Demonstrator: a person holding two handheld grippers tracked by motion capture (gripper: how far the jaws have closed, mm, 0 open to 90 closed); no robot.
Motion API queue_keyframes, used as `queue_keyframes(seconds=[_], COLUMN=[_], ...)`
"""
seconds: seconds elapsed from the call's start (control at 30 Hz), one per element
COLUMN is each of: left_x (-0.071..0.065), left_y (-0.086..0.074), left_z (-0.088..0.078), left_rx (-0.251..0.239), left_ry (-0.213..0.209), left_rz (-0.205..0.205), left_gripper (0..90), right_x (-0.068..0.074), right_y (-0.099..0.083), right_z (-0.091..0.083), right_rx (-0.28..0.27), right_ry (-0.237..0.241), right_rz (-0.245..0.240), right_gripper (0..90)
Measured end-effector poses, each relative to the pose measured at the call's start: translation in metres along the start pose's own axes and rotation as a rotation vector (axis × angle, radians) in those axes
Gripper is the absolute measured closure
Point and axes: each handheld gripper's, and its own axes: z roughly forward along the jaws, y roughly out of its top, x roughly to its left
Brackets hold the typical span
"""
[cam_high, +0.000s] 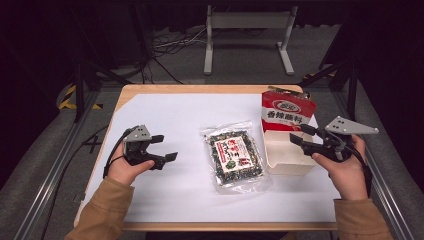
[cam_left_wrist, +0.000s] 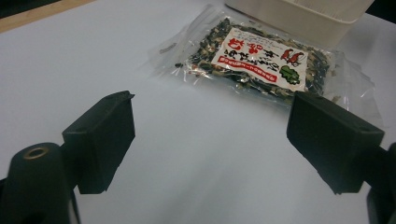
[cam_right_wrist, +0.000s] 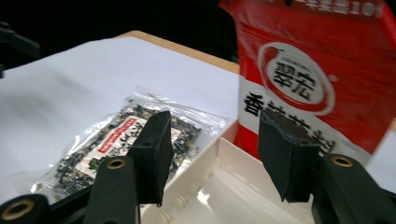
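The red seasoning pouch stands upright at the far end of the white plastic bin, leaning on the bin's back wall. It looks top-heavy for so shallow a bin, so I judge that a brush from a jaw or a nudge of the bin could tip it forward or out over the rim. The clear packet of dried mix lies flat on the white sheet, just beside the bin's left wall. Its film is slick and loose, so a pinch at the edge may slip or only drag it across the sheet, and a drag toward the bin would bump the wall and shake the pouch.

The right gripper hovers over the bin's right part, level, pointing toward the packet, with its jaws standing wide apart and nothing between them. The hand holds it from behind, at the bin's right rim. The left gripper hangs well to the left of the bin, beyond the packet, aimed at the packet, its jaws also spread wide and empty.
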Motion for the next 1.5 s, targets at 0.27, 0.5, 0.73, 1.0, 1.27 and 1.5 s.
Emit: queue_keyframes(seconds=[0.27,0.5,0.73,1.0,1.27,1.5], left_x=[-0.005,-0.011,-0.003,0.021,0.032,0.041], left_y=[0.006,0.008,0.012,0.020,0.035,0.031], left_z=[0.005,0.022,0.048,0.060,0.078,0.103], left_rx=[-0.026,-0.056,-0.081,-0.058,-0.024,-0.023], left_ry=[-0.021,-0.036,0.045,0.034,0.063,0.056], left_rz=[-0.004,-0.023,-0.039,-0.038,-0.077,-0.115], left_gripper=[18.6,8.5,7.3,33.3,39.3,46.8], right_x=[0.012,0.023,0.027,0.030,0.035,0.042], right_y=[-0.002,-0.001,0.001,0.002,-0.003,-0.009], right_z=[0.008,0.008,0.006,0.008,0.011,0.006], right_rx=[-0.013,-0.025,-0.036,-0.020,0.019,0.005], right_ry=[0.061,0.089,0.094,0.113,0.145,0.197], right_rz=[-0.017,-0.053,-0.083,-0.121,-0.168,-0.156], right_gripper=[45.6,44.2,44.3,44.9,45.9,54.8])
